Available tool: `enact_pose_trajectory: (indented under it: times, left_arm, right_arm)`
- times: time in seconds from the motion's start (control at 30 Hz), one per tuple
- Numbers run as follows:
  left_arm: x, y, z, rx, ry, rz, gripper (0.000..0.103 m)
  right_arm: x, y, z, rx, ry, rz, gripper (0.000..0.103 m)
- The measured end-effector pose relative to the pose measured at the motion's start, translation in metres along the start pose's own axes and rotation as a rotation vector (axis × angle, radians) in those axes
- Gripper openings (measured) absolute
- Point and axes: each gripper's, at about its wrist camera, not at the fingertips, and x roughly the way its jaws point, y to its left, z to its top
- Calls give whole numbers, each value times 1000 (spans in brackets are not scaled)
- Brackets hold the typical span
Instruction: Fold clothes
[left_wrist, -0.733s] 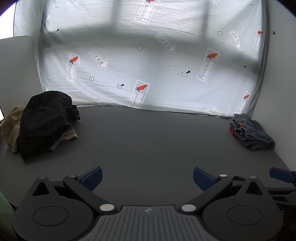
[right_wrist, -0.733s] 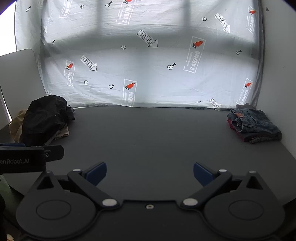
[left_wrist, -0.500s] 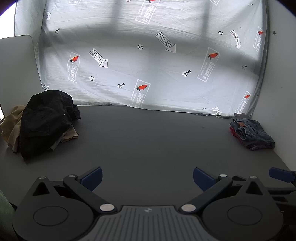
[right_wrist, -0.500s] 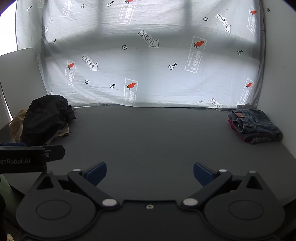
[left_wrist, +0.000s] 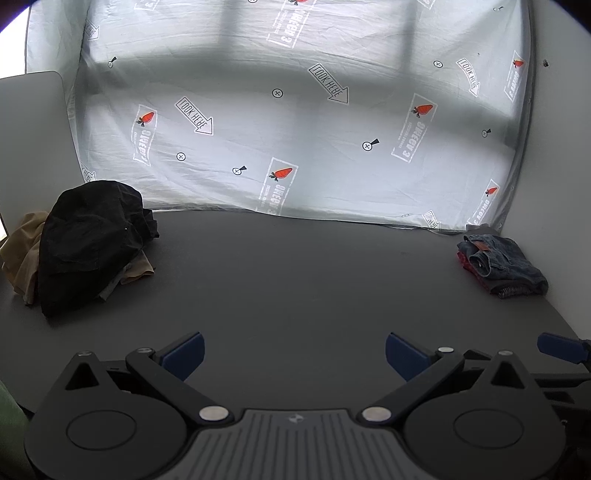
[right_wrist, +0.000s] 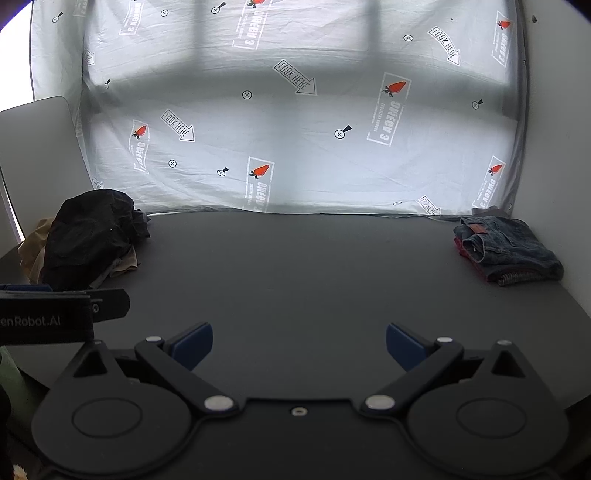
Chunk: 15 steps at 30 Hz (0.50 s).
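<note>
A heap of unfolded clothes, a black garment (left_wrist: 92, 243) over tan ones (left_wrist: 22, 254), lies at the left of the dark table (left_wrist: 295, 280). The same heap (right_wrist: 88, 236) shows in the right wrist view. A folded stack with blue jeans (left_wrist: 502, 262) on top sits at the far right, (right_wrist: 506, 247) in the right wrist view. My left gripper (left_wrist: 293, 354) hovers open over the table's near edge, nothing between its blue pads. My right gripper (right_wrist: 299, 347) stands open and empty too, beside the left one, whose body (right_wrist: 55, 314) shows at its left.
A pale printed sheet (left_wrist: 295, 129) with carrots and arrows hangs behind the table as a backdrop. A grey panel (left_wrist: 29, 147) stands at the far left. A white wall (left_wrist: 554, 184) bounds the right side. One finger of the right gripper (left_wrist: 561, 349) pokes in at the right.
Both views have shifted very slightly; the clothes lie as before and both grippers stay wide open.
</note>
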Motion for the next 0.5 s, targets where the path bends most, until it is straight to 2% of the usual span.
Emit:
enact_pose_trajectory:
  times: [0.5]
  left_arm:
    - [3,3,-2,-1,3,1,103]
  right_arm:
    - [2,5,-2,-7,9,7,101]
